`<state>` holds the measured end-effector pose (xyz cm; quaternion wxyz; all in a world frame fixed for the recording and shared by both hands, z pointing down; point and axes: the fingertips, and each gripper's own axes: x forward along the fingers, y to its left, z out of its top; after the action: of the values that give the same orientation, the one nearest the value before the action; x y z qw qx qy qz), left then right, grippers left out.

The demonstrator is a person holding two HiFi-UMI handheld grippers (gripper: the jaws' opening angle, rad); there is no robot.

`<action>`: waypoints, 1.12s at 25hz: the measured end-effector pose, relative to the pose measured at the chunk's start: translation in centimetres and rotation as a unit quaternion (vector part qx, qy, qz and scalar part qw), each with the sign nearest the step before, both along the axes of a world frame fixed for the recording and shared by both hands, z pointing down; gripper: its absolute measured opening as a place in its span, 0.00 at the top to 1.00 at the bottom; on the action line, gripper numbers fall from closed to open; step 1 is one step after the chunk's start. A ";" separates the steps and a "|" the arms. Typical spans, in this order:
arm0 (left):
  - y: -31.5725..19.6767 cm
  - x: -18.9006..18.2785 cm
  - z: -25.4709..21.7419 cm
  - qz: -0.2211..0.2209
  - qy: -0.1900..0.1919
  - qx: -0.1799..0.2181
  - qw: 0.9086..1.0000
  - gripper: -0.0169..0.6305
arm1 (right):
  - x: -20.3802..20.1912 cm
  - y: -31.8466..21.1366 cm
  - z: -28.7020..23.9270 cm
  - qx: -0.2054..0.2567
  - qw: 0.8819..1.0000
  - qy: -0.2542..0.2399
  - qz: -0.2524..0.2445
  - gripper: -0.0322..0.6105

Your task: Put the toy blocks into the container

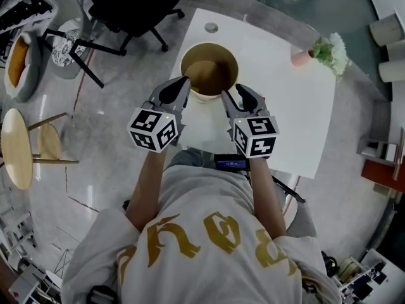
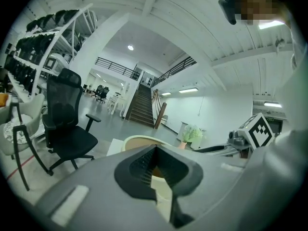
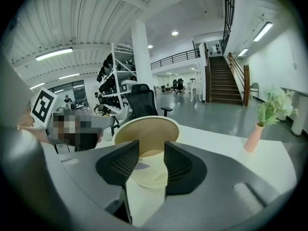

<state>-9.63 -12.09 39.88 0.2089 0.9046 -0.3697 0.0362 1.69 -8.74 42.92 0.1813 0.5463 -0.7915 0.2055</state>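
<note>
A round cream container (image 1: 209, 71) with a tan inside stands on the white table (image 1: 297, 106). No toy blocks show on the table, and I cannot make out what lies inside the container. My left gripper (image 1: 179, 85) hovers at the container's near left rim, jaws a little apart and empty. My right gripper (image 1: 233, 94) is at the near right rim, open with nothing between its pads. The container (image 2: 137, 141) fills the gap ahead of the left gripper (image 2: 155, 170). In the right gripper view the container (image 3: 144, 121) stands just beyond the right gripper (image 3: 151, 160).
A pink vase with flowers (image 1: 323, 50) stands at the table's far right. A small grey disc (image 1: 211, 27) lies behind the container. A dark device (image 1: 231, 163) sits at the near edge. A black office chair (image 1: 126, 8) and a wooden stool (image 1: 19, 147) stand left.
</note>
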 end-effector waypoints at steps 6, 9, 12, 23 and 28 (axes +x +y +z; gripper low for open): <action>2.7 2.2 -0.1 0.001 -0.004 -0.004 1.000 0.97 | 1.5 2.0 -0.4 0.004 1.000 -0.011 -0.007 0.65; 3.7 3.3 0.2 0.003 -0.012 -0.008 1.000 0.97 | 2.8 3.0 0.0 -0.002 1.000 -0.016 -0.004 0.66; 4.4 4.0 0.5 0.002 -0.019 -0.011 1.000 0.97 | 3.7 3.6 0.3 -0.004 1.000 -0.017 -0.002 0.66; 6.4 6.5 1.7 0.017 -0.026 -0.024 0.999 0.97 | 6.0 5.5 2.4 -0.027 1.000 -0.001 -0.007 0.65; 7.0 7.1 3.8 0.022 -0.039 -0.043 0.998 0.97 | 6.8 6.0 4.2 -0.045 0.999 0.004 -0.006 0.65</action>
<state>-2.54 -5.06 43.65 0.2321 0.9007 -0.3555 0.0919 8.49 -2.74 47.08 0.2107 0.5334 -0.7841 0.2374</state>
